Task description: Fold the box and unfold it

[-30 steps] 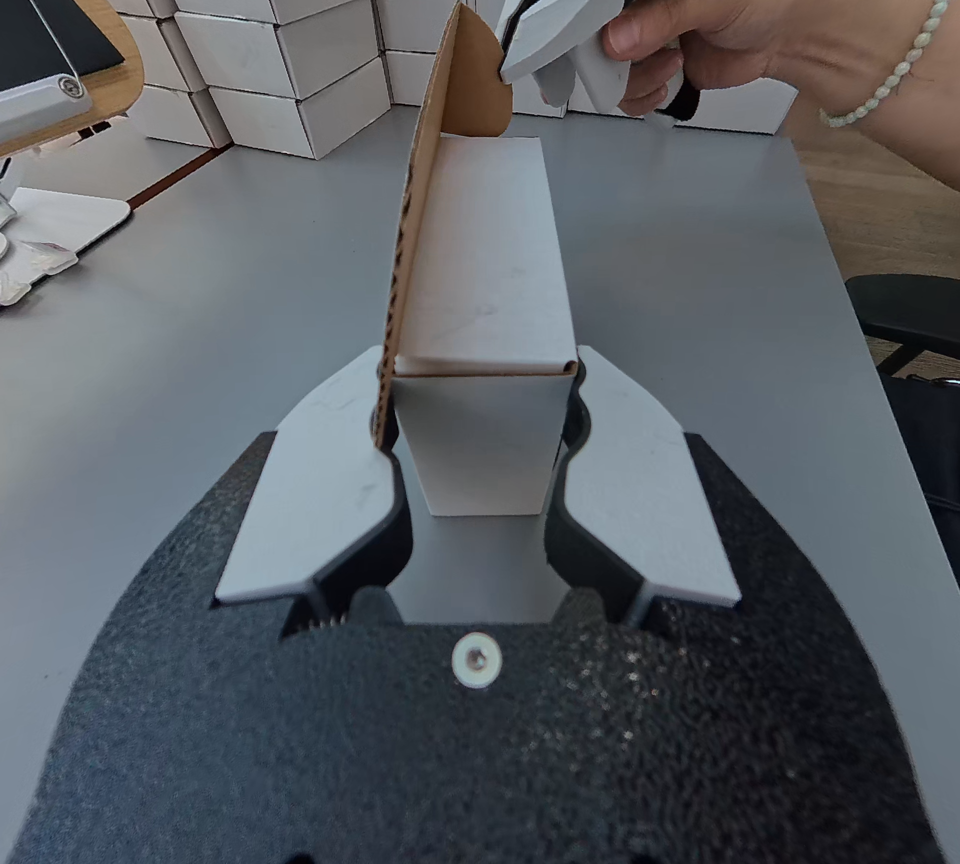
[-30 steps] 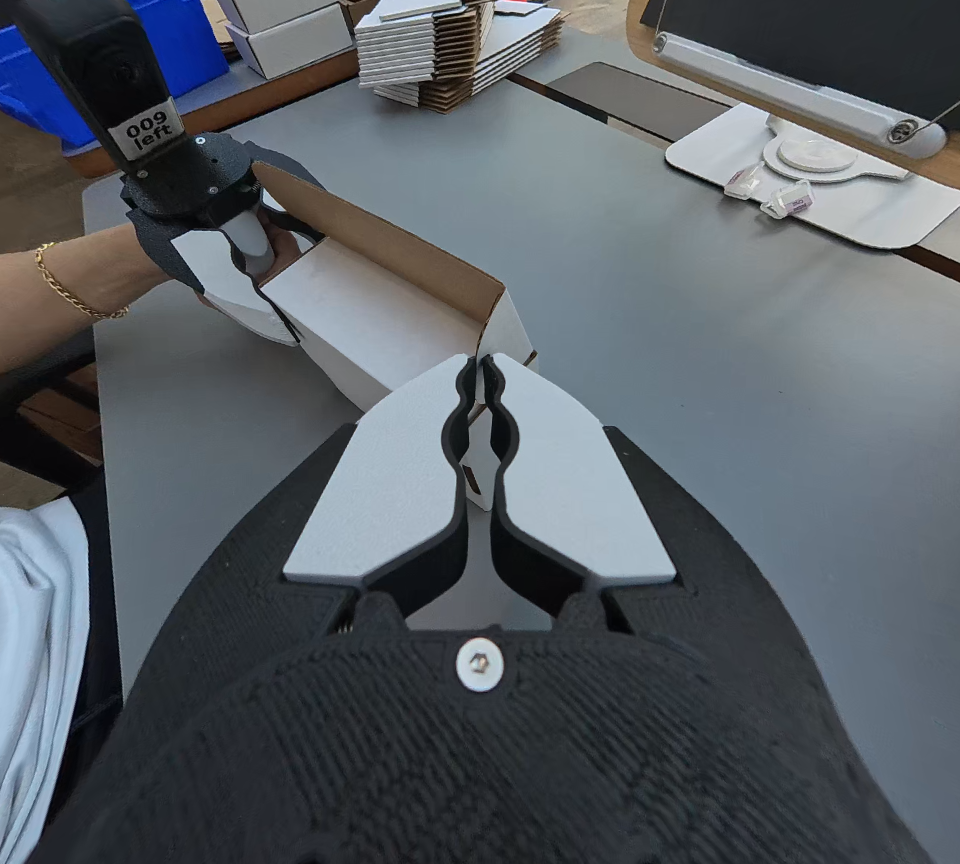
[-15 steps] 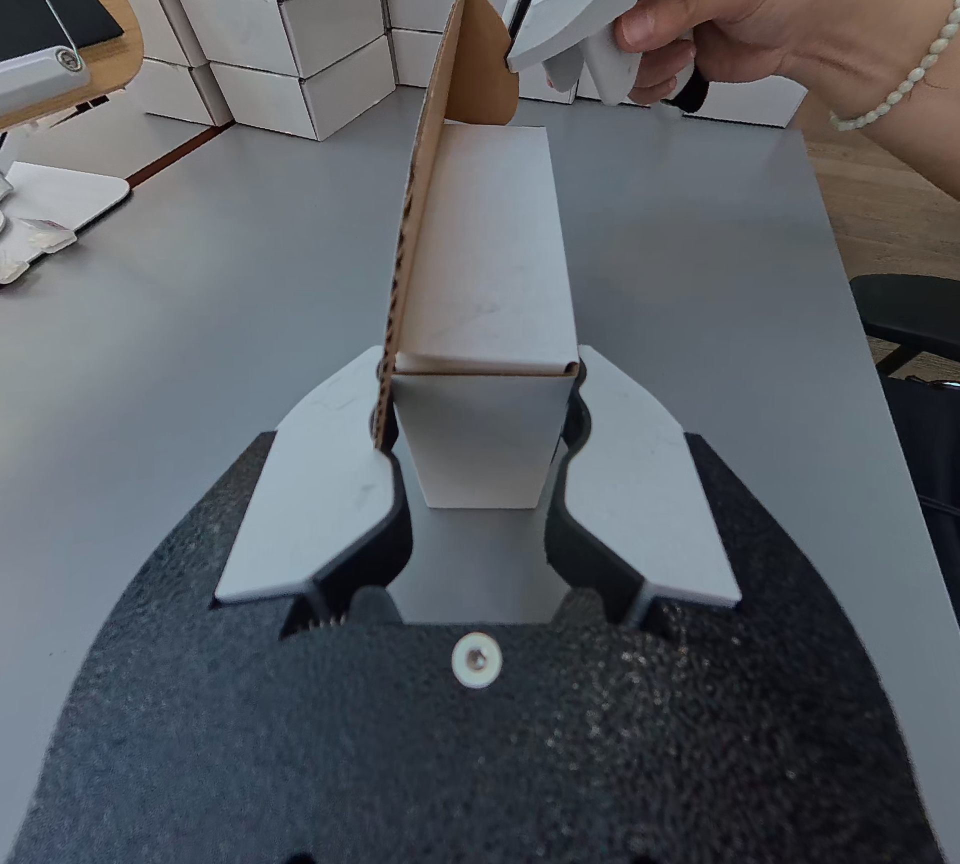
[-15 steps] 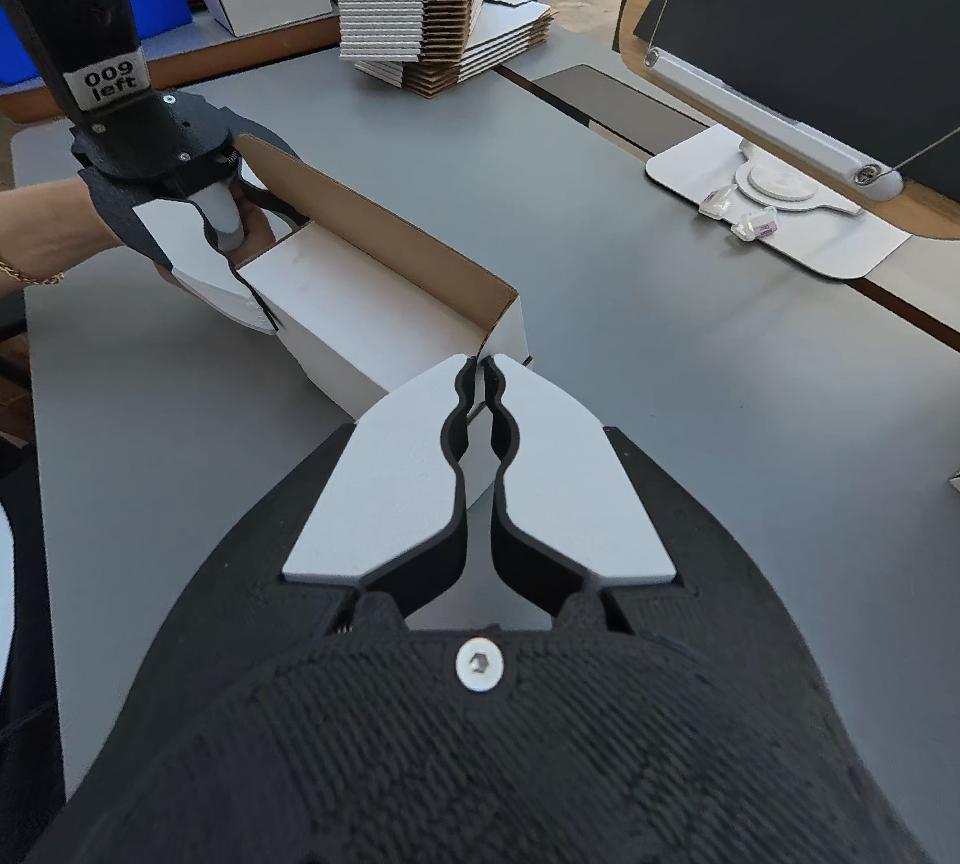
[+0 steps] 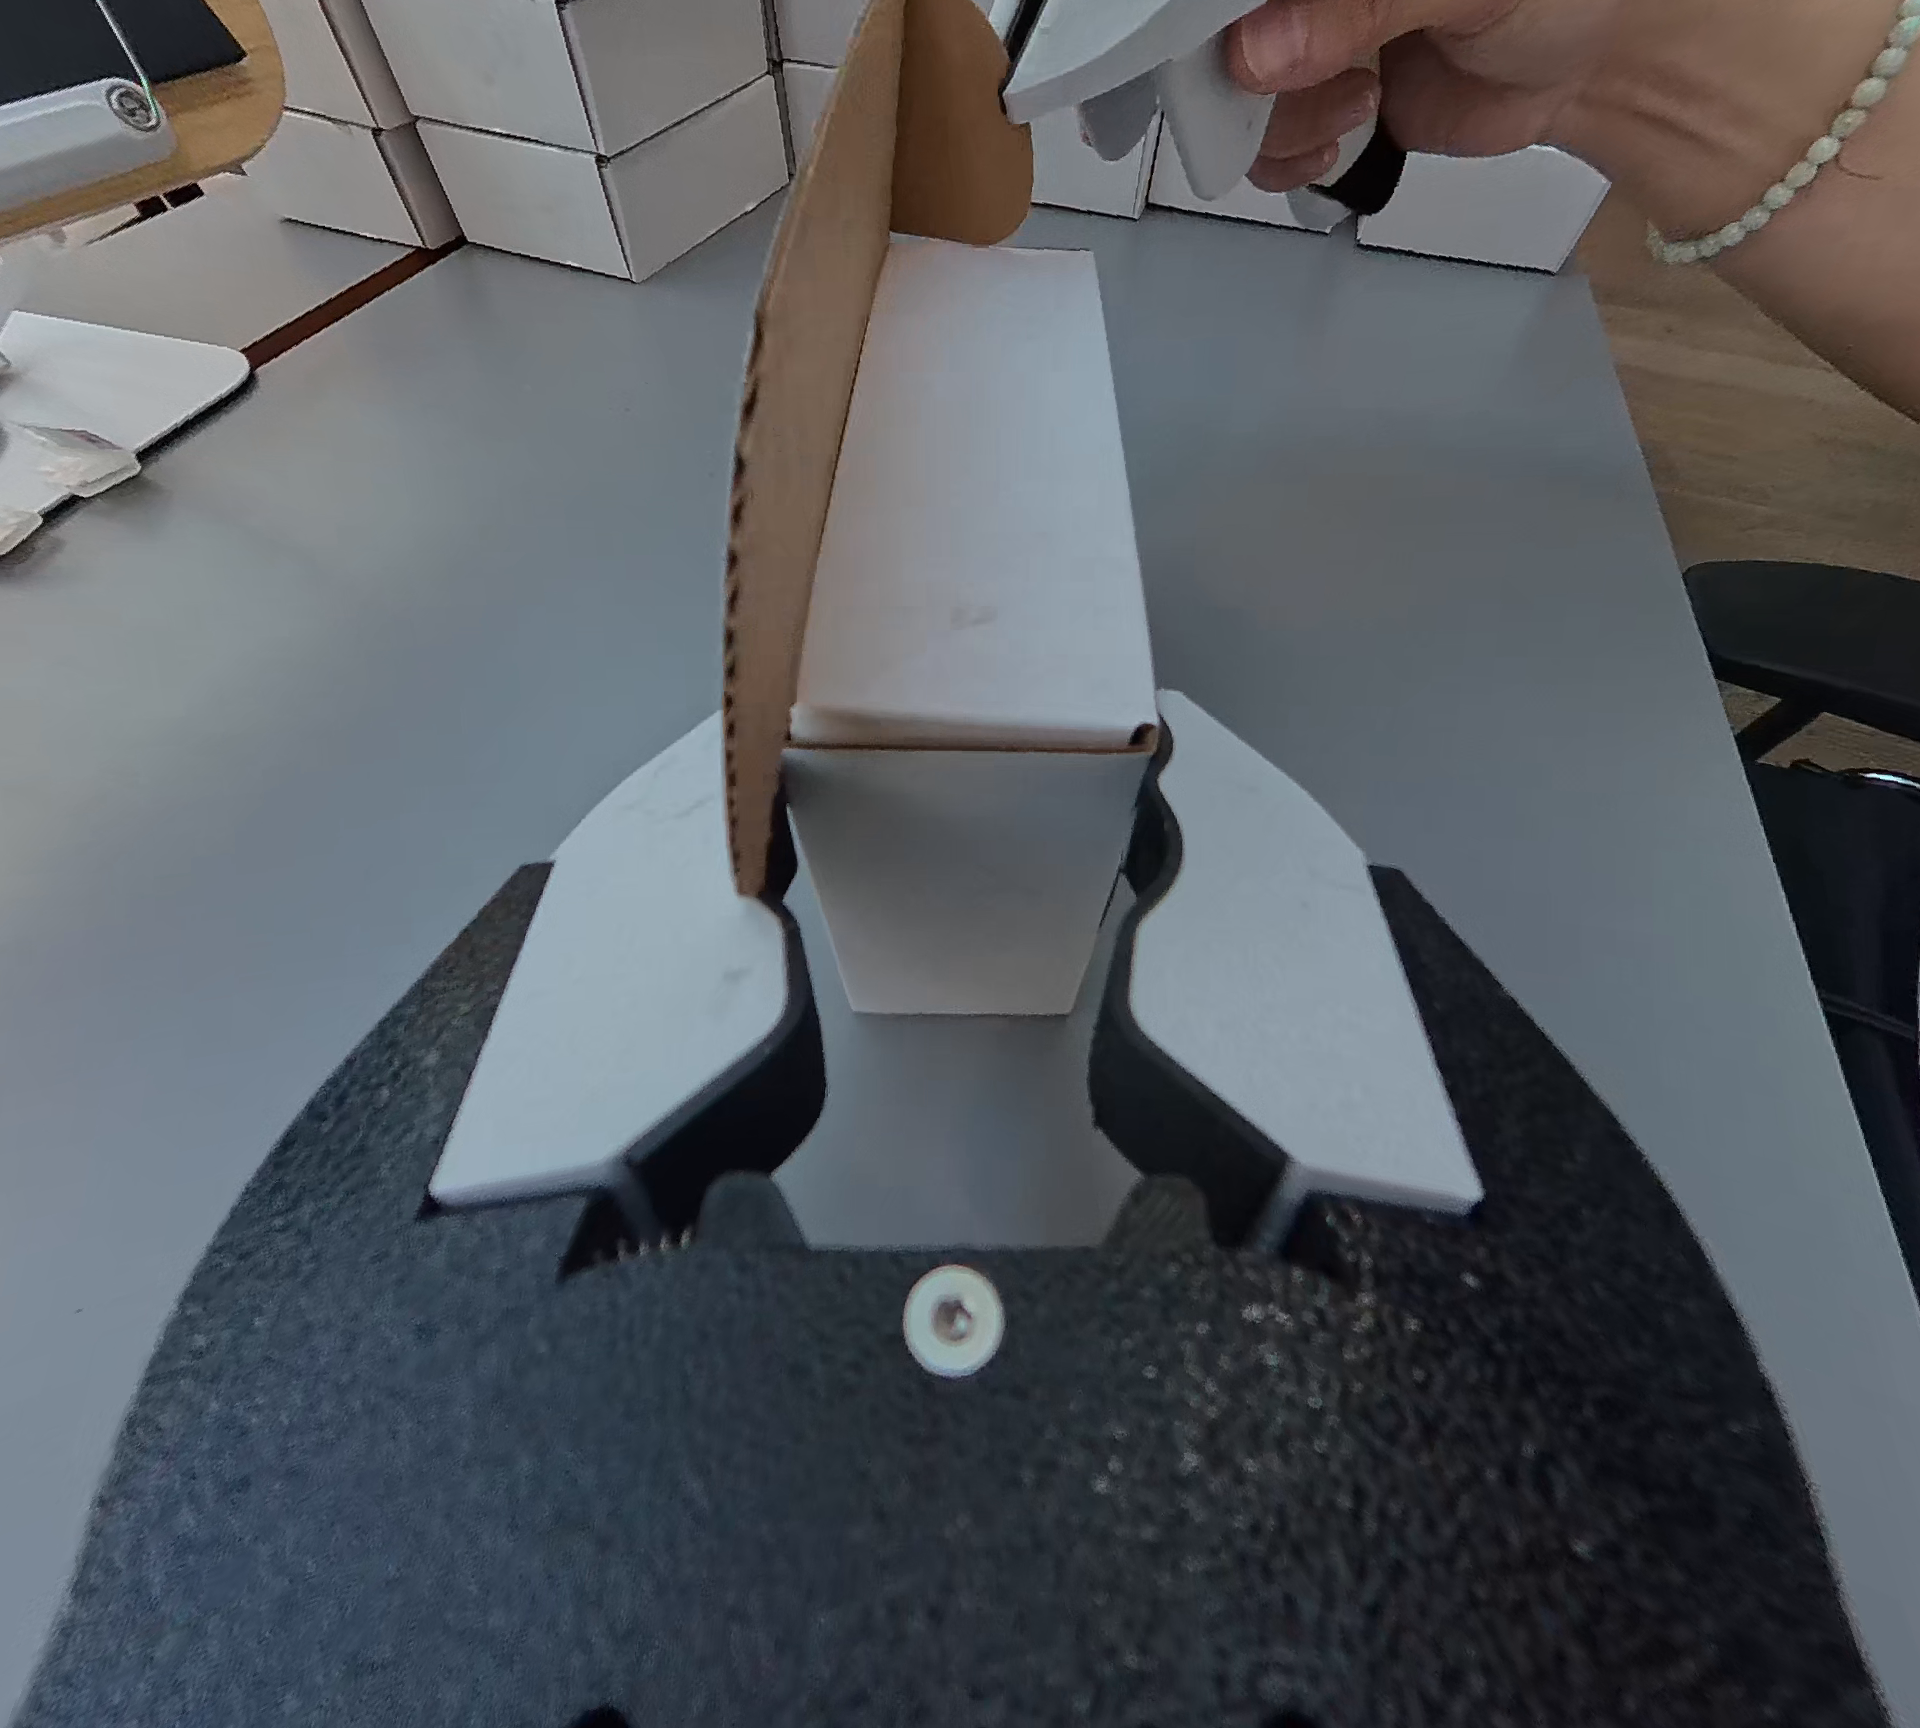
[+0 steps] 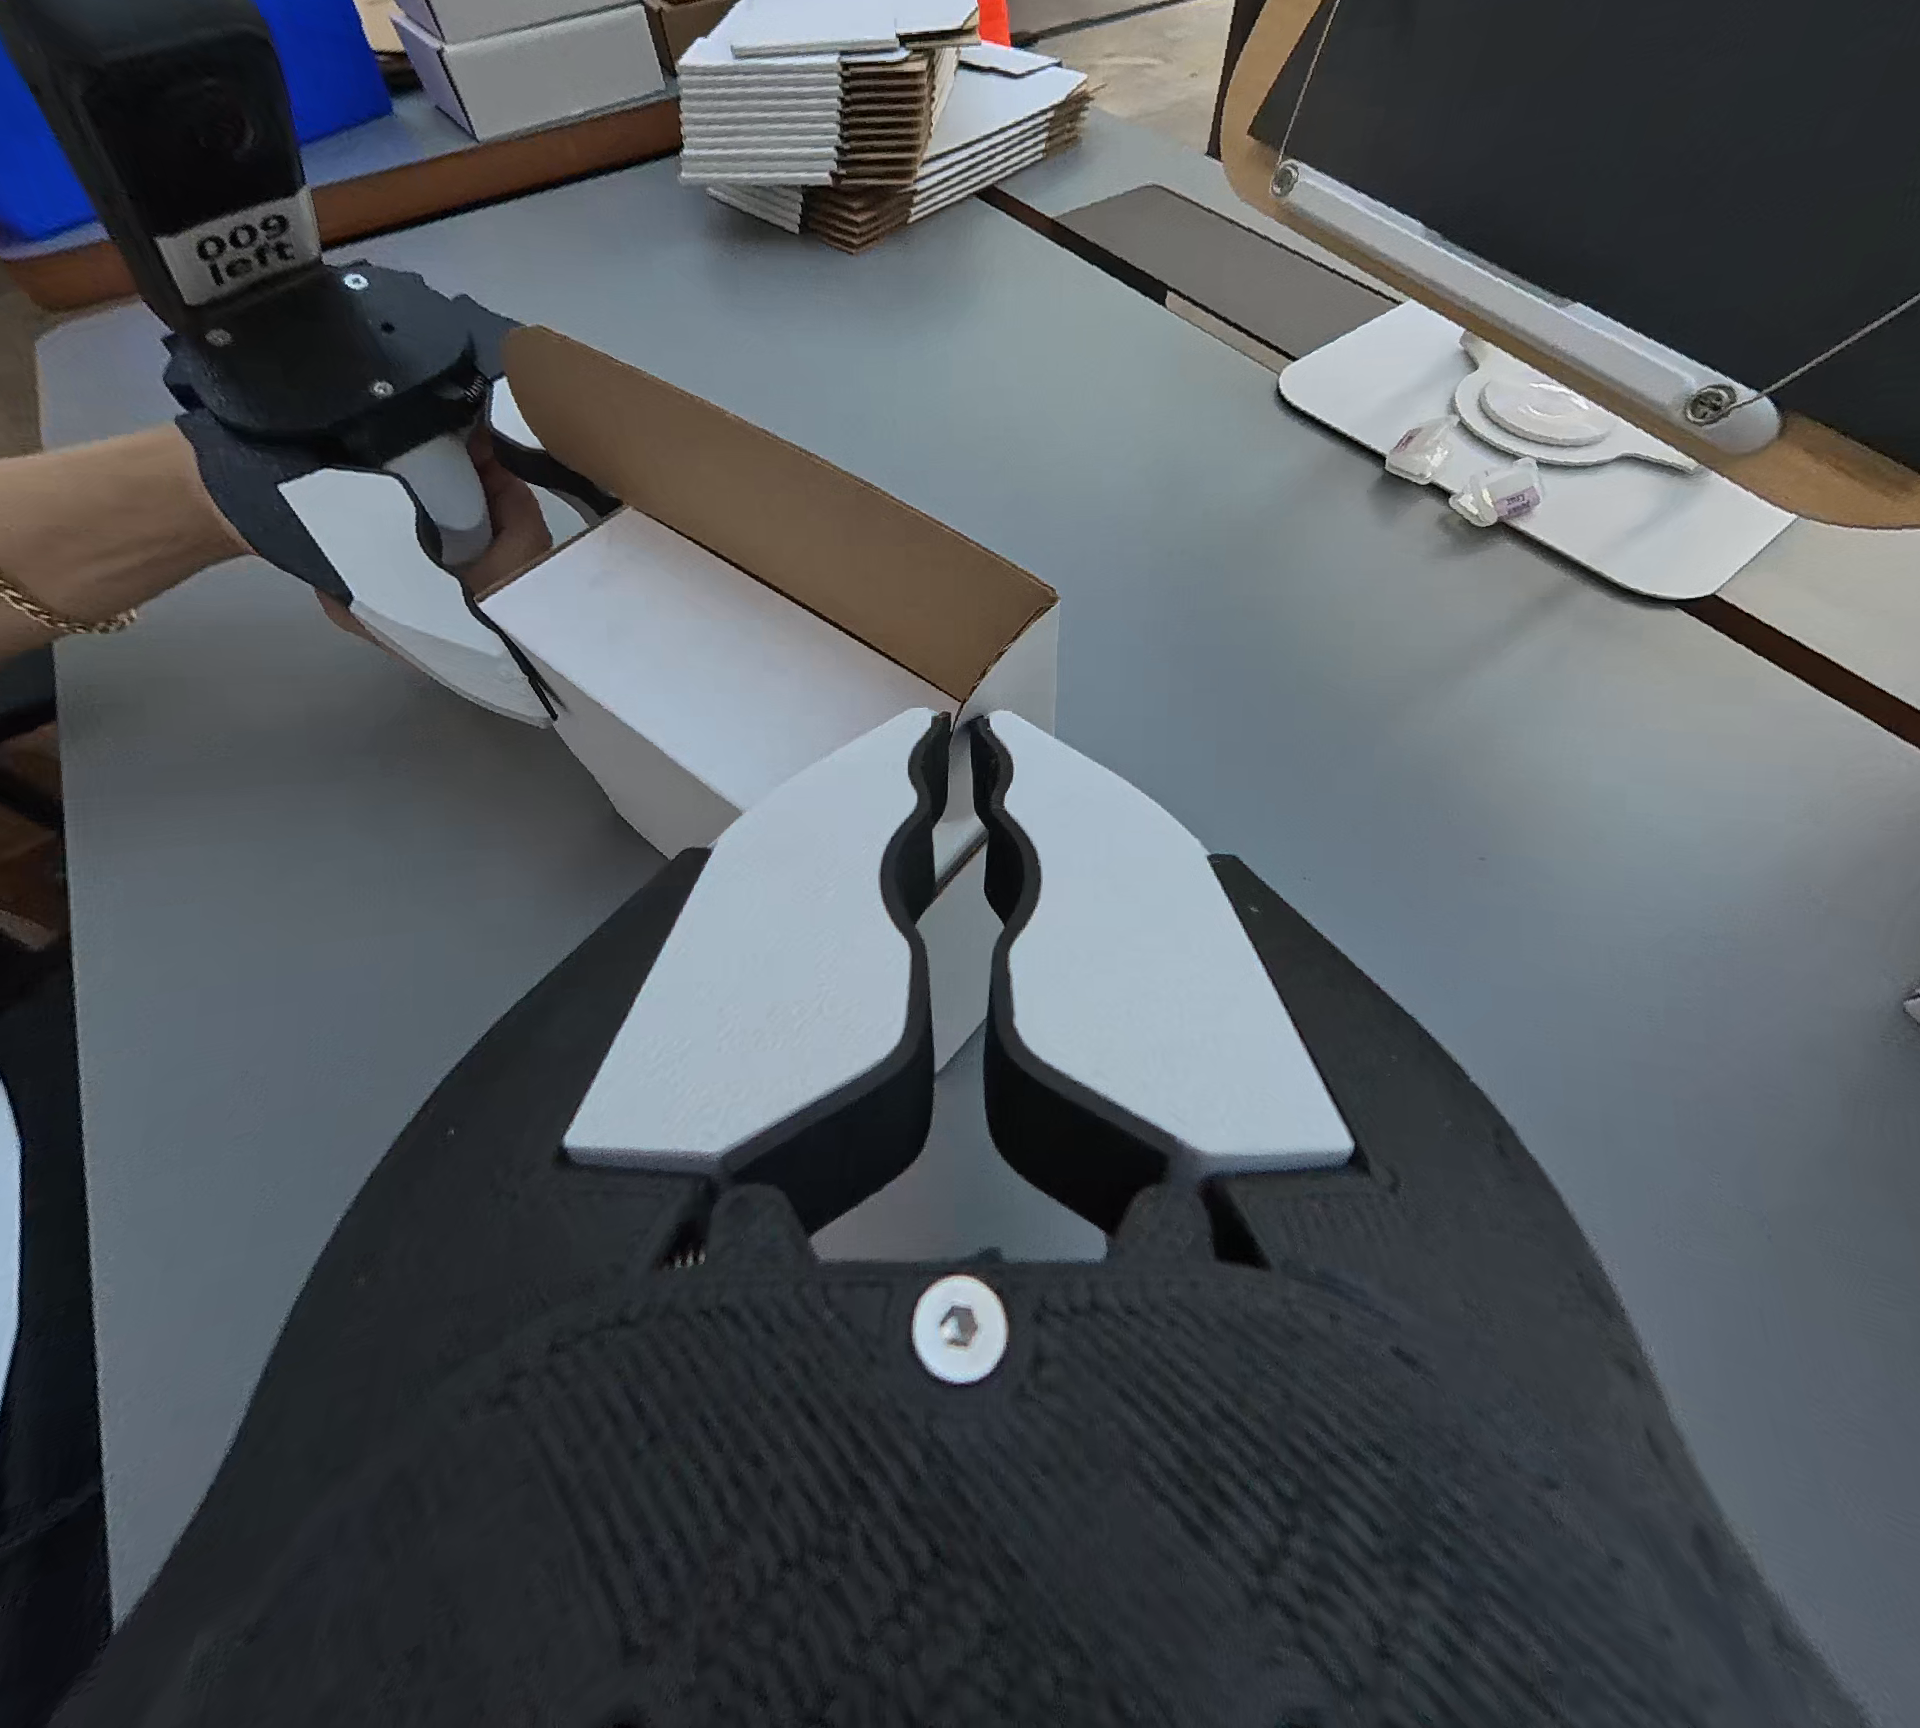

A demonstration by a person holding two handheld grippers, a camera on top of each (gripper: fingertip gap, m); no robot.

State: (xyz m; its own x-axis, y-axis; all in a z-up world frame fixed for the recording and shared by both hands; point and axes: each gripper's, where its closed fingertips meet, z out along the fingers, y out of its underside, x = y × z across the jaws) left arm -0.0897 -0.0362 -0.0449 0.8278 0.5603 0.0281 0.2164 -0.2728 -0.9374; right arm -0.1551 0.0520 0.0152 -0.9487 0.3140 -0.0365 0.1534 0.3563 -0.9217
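A long white cardboard box (image 5: 977, 535) lies on the grey table (image 5: 1403, 535), with its brown-lined lid flap (image 5: 800, 483) standing upright along one long side. My left gripper (image 5: 945, 743) is shut on the near end of the box, one finger on each side. My right gripper (image 6: 963, 728) is shut on the rounded tab at the far end of the flap. It also shows in the left wrist view (image 5: 1013, 89), held by a hand. In the right wrist view the box (image 6: 727, 639), the flap (image 6: 769, 494) and the left gripper (image 6: 551, 608) all show.
Folded white boxes (image 5: 582, 68) are stacked at the table's far edge. A pile of flat box blanks (image 6: 883, 109), a blue bin (image 6: 291, 16) and a monitor stand (image 6: 1538, 473) border the table. A black chair (image 5: 1818, 639) stands to one side.
My right gripper has risen slightly and turned while still pinching the flap tab. The box and my left gripper have stayed in place.
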